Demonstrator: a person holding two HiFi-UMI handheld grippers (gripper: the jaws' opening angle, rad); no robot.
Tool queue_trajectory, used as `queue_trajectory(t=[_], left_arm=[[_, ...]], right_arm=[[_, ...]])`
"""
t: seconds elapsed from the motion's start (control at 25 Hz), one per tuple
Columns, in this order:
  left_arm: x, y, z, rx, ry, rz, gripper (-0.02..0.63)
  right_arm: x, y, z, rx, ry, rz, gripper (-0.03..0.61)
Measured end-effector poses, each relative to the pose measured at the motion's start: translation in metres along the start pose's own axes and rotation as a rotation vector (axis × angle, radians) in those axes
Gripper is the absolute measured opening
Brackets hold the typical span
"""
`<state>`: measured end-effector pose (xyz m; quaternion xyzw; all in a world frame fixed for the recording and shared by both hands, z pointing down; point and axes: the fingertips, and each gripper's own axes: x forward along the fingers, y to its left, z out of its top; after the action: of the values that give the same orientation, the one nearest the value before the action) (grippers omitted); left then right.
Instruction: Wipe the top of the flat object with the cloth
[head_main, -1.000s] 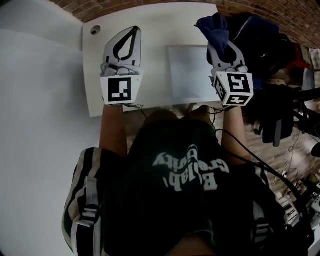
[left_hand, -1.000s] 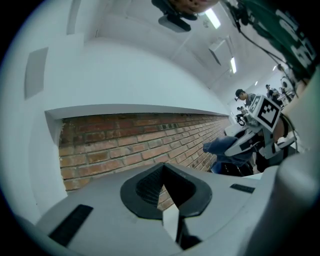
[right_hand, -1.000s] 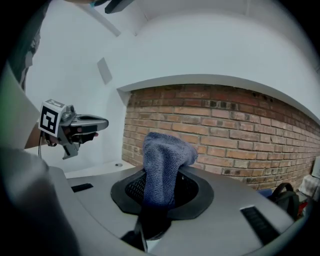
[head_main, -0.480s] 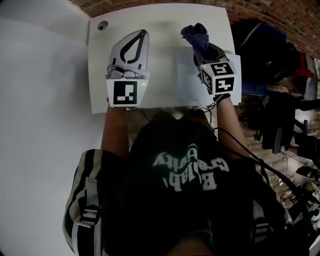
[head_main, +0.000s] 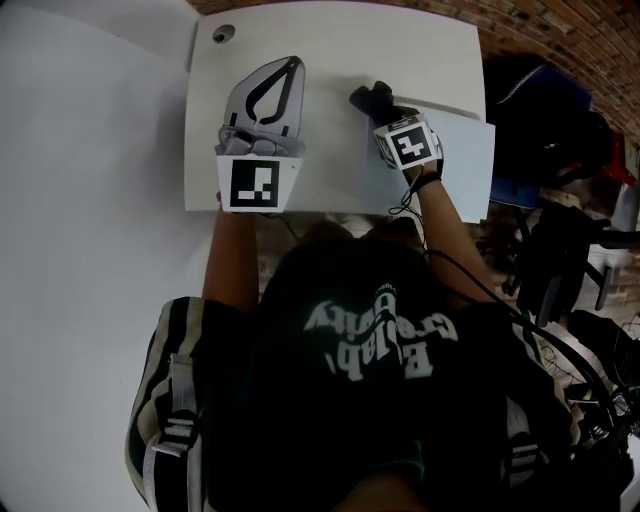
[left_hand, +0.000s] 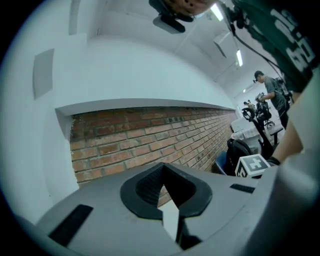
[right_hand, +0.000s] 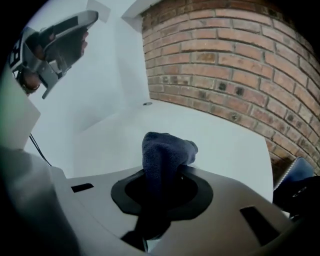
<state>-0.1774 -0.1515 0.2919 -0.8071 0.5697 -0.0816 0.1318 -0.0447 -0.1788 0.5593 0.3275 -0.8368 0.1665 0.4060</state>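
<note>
So, the right claw (head_main: 384, 106) is pinching the dark blue cloth (head_main: 371, 97) around the middle of the bunch. A soft wad sticks out past the tips, pointing away from me and a bit left. It sits over the far-left corner of the flat object (head_main: 462, 165), but I can't tell if it's actually touching down.

The left claw (head_main: 291, 64) is pressed together on nothing and hangs over the bare white surface (head_main: 330, 40), off to the left of the flat object.

The flat object is a thin white sheet or board lying flat at the right end of the surface. Its right edge looks like it pokes out past the surface's edge. It's close to square, maybe slightly longer across than front to back, and turned a touch off the surface's edges.

Handling-wise, the cloth looks light and floppy, so I'd say this mid-bunch pinch is right: there's plenty of wad to drag flat. The sheet looks light and probably slick on that top. My guess is it'll skate when wiped, so pinning a near corner with the left claw seems smart.
</note>
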Motion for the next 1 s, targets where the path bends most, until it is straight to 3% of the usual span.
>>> queue_trajectory(t=[0.36, 1.0], left_arm=[[0.017, -0.005, 0.004, -0.010, 0.027, 0.023, -0.002], [0.077, -0.090, 0.033, -0.011, -0.024, -0.117, -0.002]], right_arm=[[-0.011, -0.024, -0.010, -0.023, 0.040, -0.002, 0.058], [-0.095, -0.166, -0.110, 0.133, 0.104, -0.243, 0.058]])
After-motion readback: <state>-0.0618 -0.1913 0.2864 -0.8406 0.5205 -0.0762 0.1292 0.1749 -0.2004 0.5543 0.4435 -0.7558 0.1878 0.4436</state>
